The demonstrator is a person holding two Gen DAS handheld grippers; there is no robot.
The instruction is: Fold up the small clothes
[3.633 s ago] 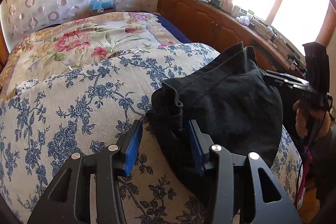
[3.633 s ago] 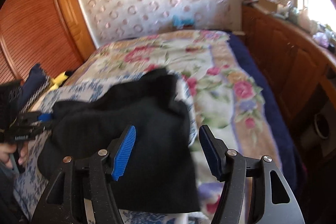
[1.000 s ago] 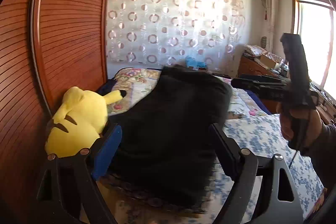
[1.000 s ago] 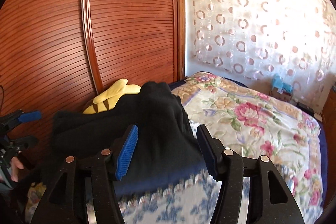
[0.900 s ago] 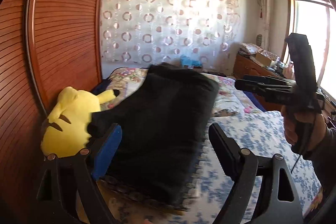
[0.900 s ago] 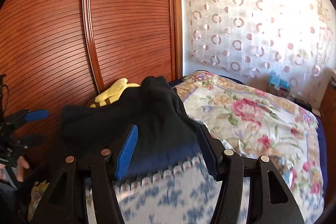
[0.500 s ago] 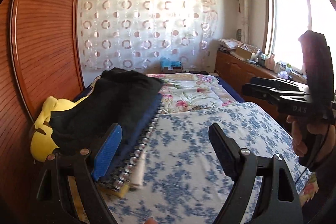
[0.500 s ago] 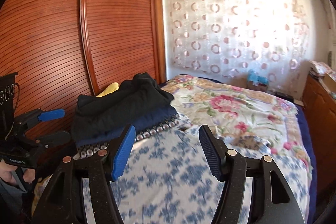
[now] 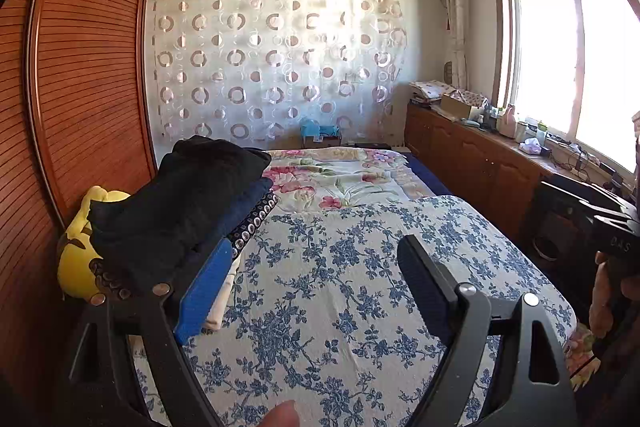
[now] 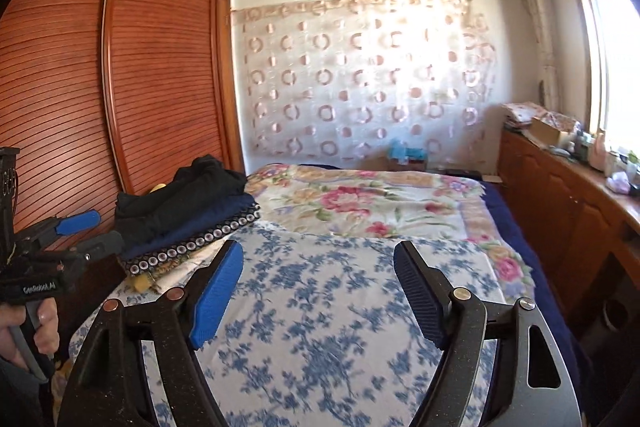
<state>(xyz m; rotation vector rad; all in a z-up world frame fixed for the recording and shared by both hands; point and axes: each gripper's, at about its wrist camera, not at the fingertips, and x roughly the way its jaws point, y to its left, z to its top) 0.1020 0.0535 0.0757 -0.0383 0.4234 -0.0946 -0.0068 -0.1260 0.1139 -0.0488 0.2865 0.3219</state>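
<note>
Both grippers empty, left gripper (image 9: 316, 287) jaws wide, right gripper (image 10: 318, 289) jaws just opening wider, over bedspread (image 9: 344, 291).

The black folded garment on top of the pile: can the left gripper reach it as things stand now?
Probably yes. The left gripper is open and empty, and the black garment lies uncovered on top, just left of its blue finger.

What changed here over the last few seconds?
The folded black garment went from mid-bed onto the pile by the wardrobe and was let go. Both grippers pulled back empty; the right gripper has just been opening, with nothing between its jaws, and the left gripper is open. Bedding and the yellow plush are unchanged.
</note>
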